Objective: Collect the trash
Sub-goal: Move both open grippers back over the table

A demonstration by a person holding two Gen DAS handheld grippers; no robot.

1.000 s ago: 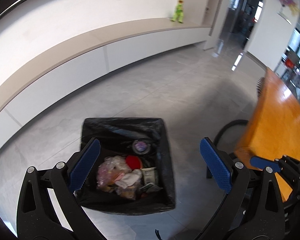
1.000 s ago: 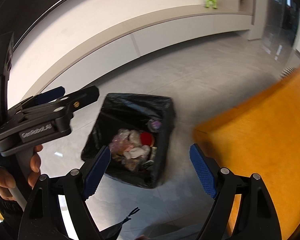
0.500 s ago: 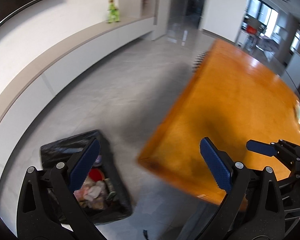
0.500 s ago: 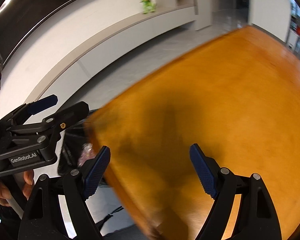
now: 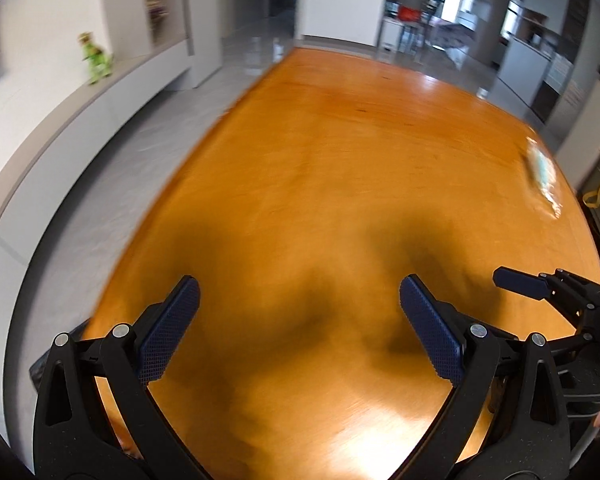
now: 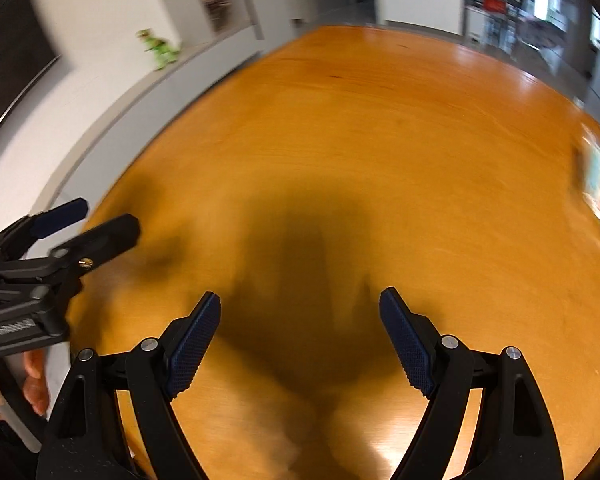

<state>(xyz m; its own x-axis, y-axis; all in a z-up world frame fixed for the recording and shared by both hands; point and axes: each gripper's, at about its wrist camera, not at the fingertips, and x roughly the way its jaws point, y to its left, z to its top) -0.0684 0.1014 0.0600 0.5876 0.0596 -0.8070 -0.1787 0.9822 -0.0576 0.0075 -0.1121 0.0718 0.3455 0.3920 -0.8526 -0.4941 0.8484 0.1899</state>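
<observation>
White lettering on the left gripper (image 6: 82, 236) body is too blurred to read.

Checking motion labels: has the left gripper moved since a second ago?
Yes. The left gripper swung away from the trash bin, now hanging over the orange table.

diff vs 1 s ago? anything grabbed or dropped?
Both views swung off the lined trash bin and floor onto the orange table; only a dark corner of the bin shows now. A blurred wrapper has come into view at the table's far right edge. Nothing grabbed or dropped: left hand-held gripper and right hand-held gripper stay open and empty.
</observation>
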